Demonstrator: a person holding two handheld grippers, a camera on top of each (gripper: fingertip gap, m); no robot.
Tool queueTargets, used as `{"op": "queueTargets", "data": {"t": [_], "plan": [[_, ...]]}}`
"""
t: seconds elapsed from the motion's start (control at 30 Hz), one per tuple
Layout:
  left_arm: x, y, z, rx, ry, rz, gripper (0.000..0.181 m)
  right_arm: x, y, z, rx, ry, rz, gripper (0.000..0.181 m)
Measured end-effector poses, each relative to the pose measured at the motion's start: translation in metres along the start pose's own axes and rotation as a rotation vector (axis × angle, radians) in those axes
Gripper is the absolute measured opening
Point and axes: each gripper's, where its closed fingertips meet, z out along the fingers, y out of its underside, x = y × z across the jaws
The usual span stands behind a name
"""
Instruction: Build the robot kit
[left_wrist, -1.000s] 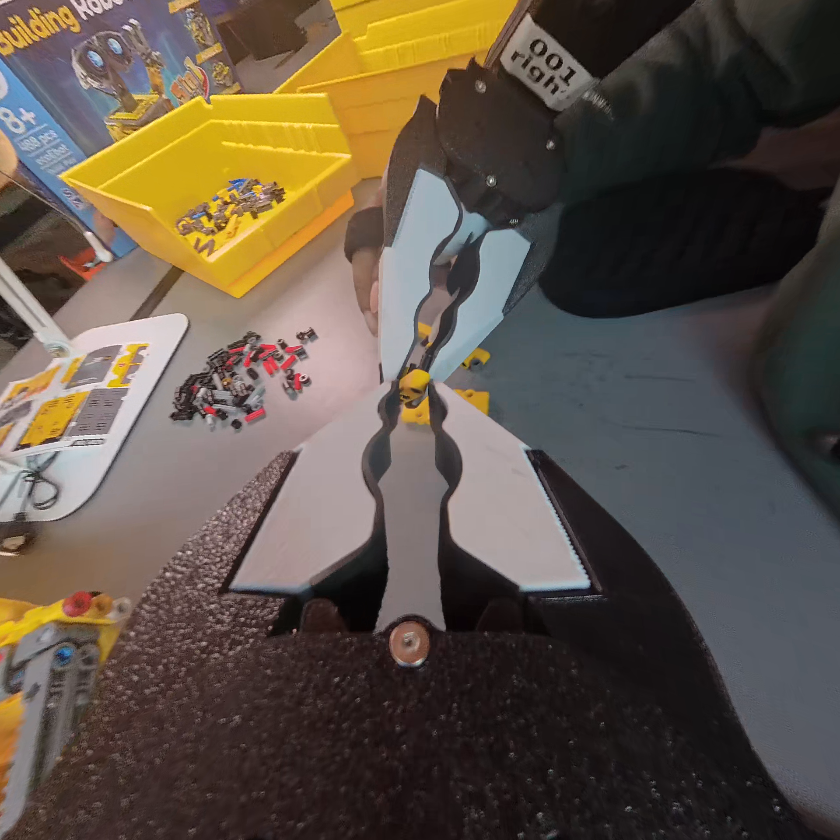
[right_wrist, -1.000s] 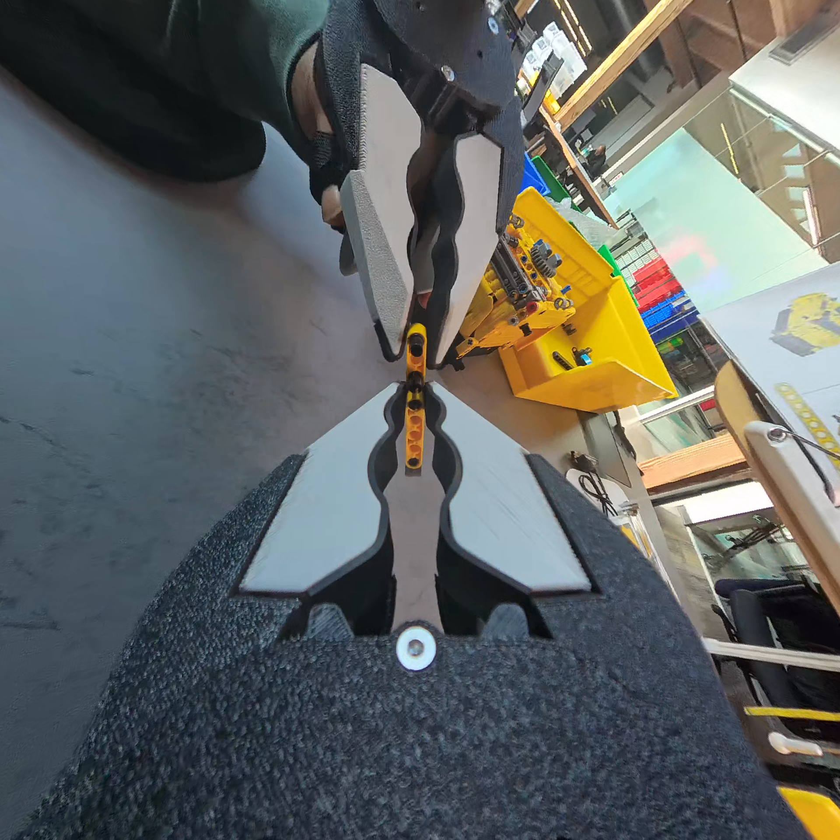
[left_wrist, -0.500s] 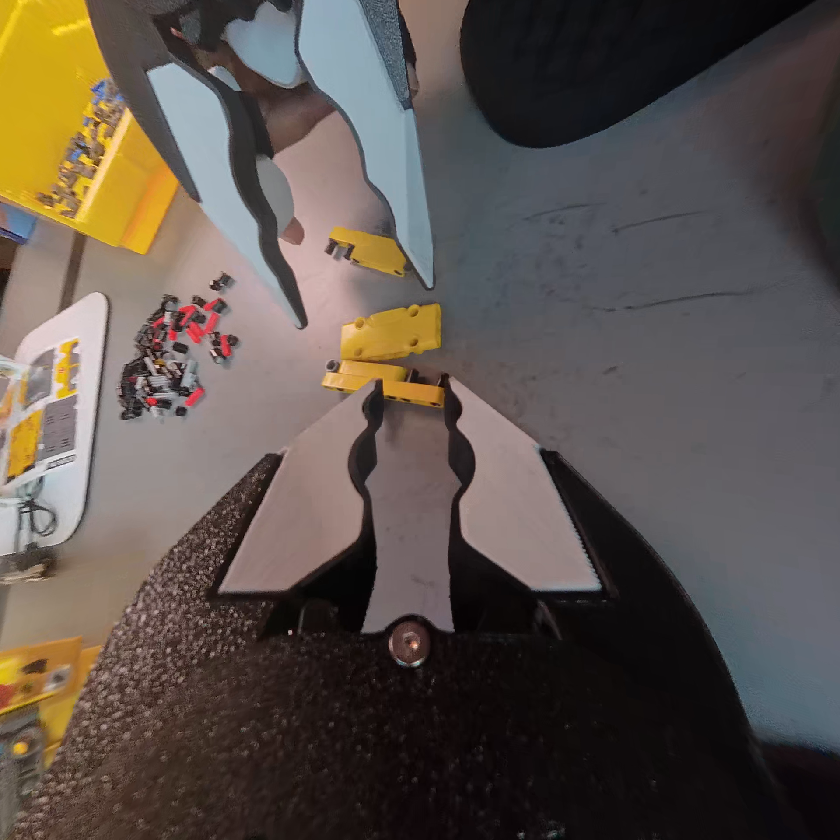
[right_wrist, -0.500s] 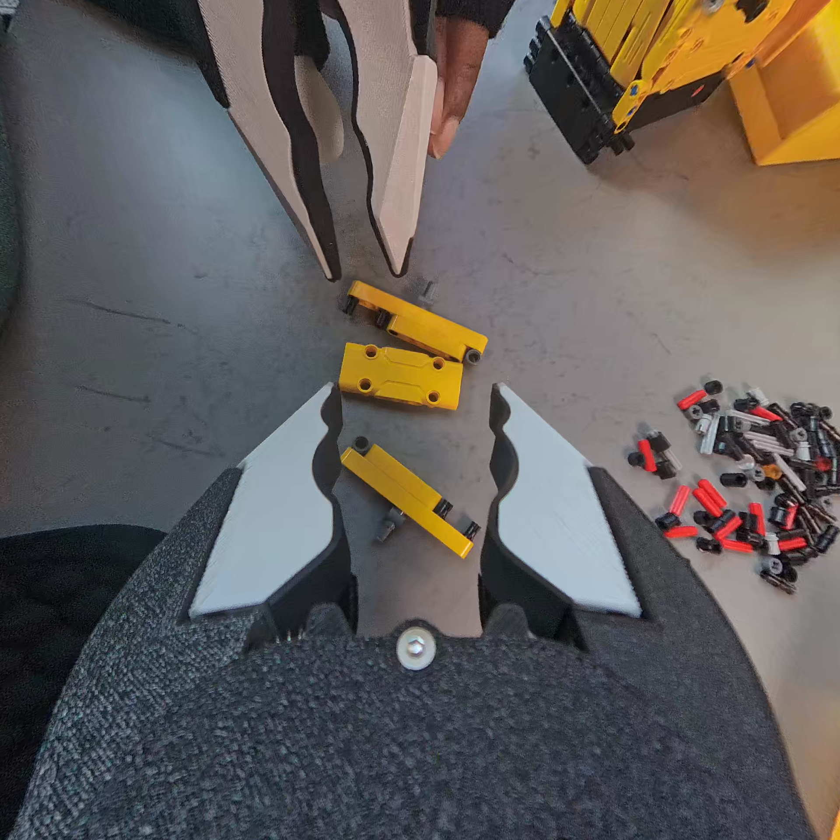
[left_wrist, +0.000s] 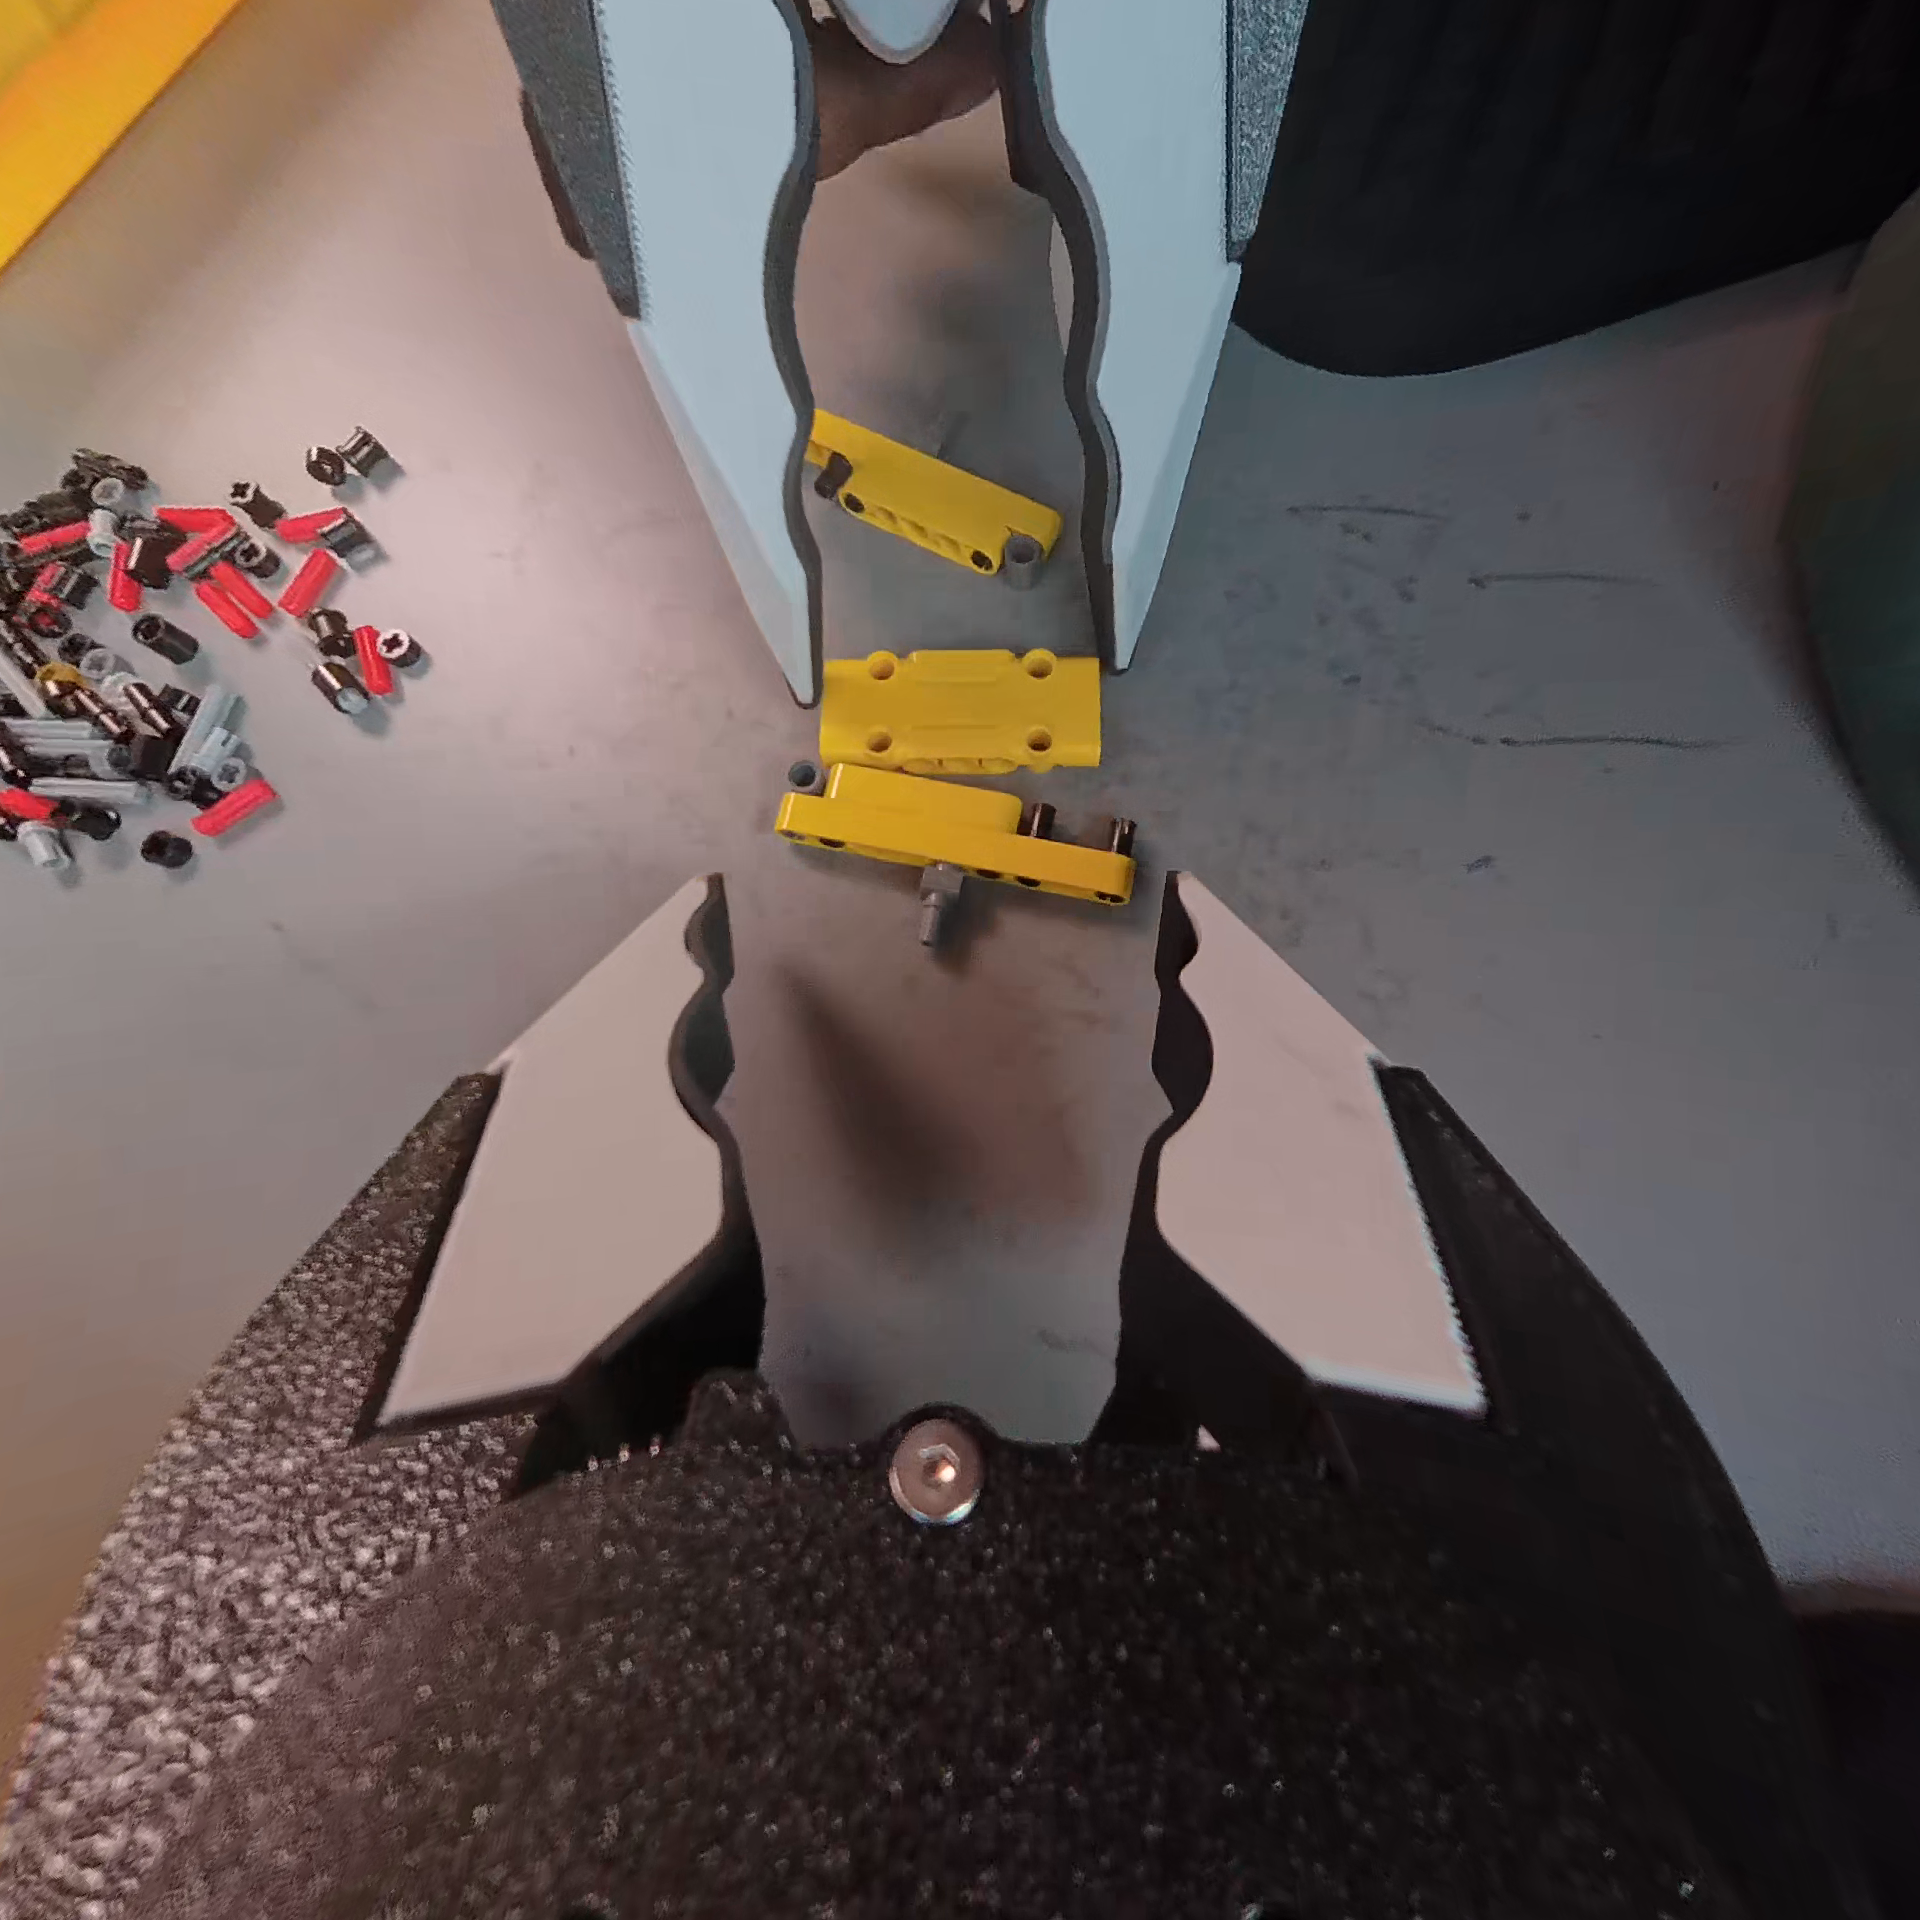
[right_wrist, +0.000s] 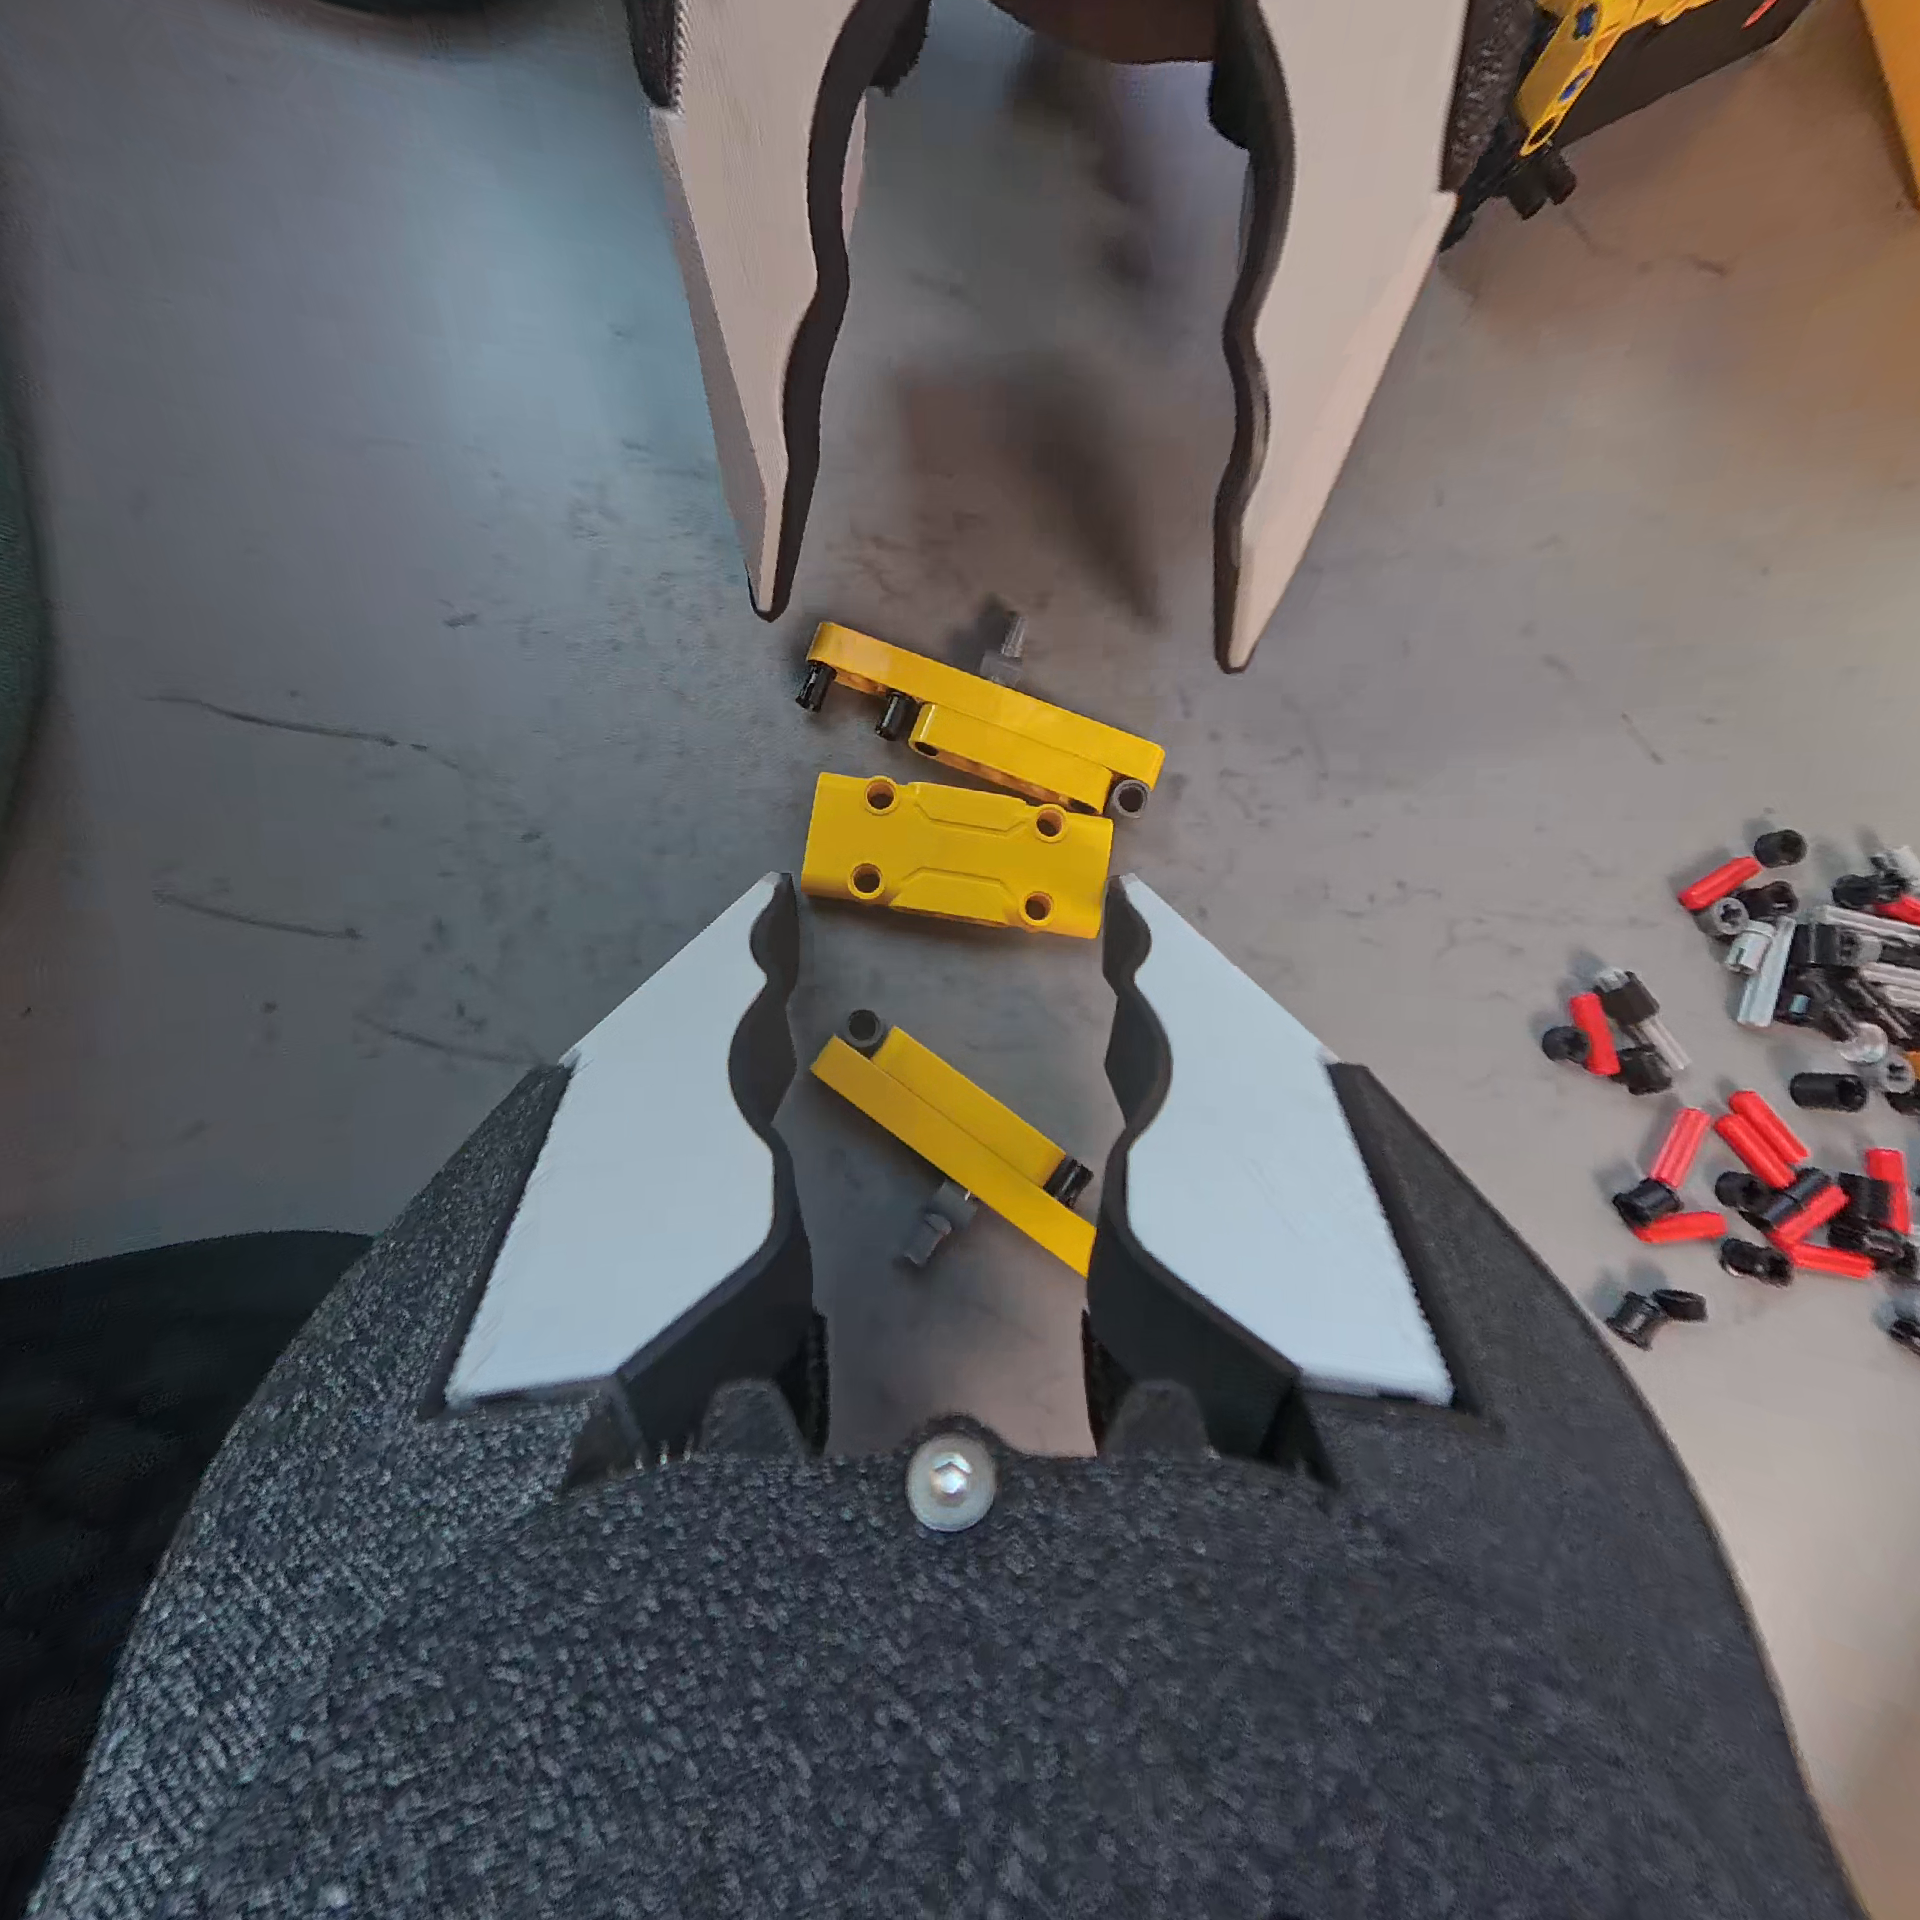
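Both grippers now spread, empty: left gripper (left_wrist: 940, 883) frame centre faces beam (left_wrist: 956, 831); right gripper (right_wrist: 951, 883) straddles second beam (right_wrist: 956, 1138), panel (right_wrist: 956, 854) at tips. Earlier joint pinch released.

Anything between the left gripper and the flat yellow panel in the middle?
Yes. The yellow beam assembly lies on the table between the open left gripper and the panel, right against the panel's near edge. Nothing else intervenes.

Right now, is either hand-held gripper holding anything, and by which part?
Nothing is held. The left hand-held gripper and right hand-held gripper are both open, and the three yellow parts, including the flat panel, lie on the table.
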Motion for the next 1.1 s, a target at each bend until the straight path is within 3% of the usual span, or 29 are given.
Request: {"op": "queueTargets", "data": {"t": [0.1,0.23,0.5,0.6,0.73,0.87,0.97,1.1], "plan": [[-0.004,-0.004,0.007,-0.006,0.062,-0.012,0.09,-0.002,0.0,0.0,0.003,-0.003,-0.011,0.057],[-0.001,-0.003,0.016,-0.005,0.101,-0.015,0.084,-0.007,0.001,-0.002,0.006,-0.026,-0.021,0.057],[0.006,0.0,0.011,-0.021,-0.04,-0.11,0.061,-0.017,-0.001,-0.001,0.019,-0.05,-0.032,0.057],[0.024,0.002,0.007,-0.04,-0.002,-0.123,0.075,-0.022,-0.003,0.0,0.013,-0.059,-0.049,0.057],[0.047,0.0,-0.008,0.018,0.146,-0.154,0.058,-0.023,-0.004,0.001,0.004,-0.048,-0.06,0.057],[0.035,0.0,-0.014,0.039,0.082,-0.15,0.051,-0.021,-0.003,0.001,0.005,-0.043,-0.052,0.057],[0.021,0.003,-0.014,0.037,-0.001,-0.144,0.052,-0.028,-0.001,-0.001,-0.009,-0.074,-0.084,0.057],[0.013,0.005,-0.004,0.023,-0.037,-0.138,0.071,-0.04,-0.006,0.001,0.009,-0.117,-0.111,0.057]]}}
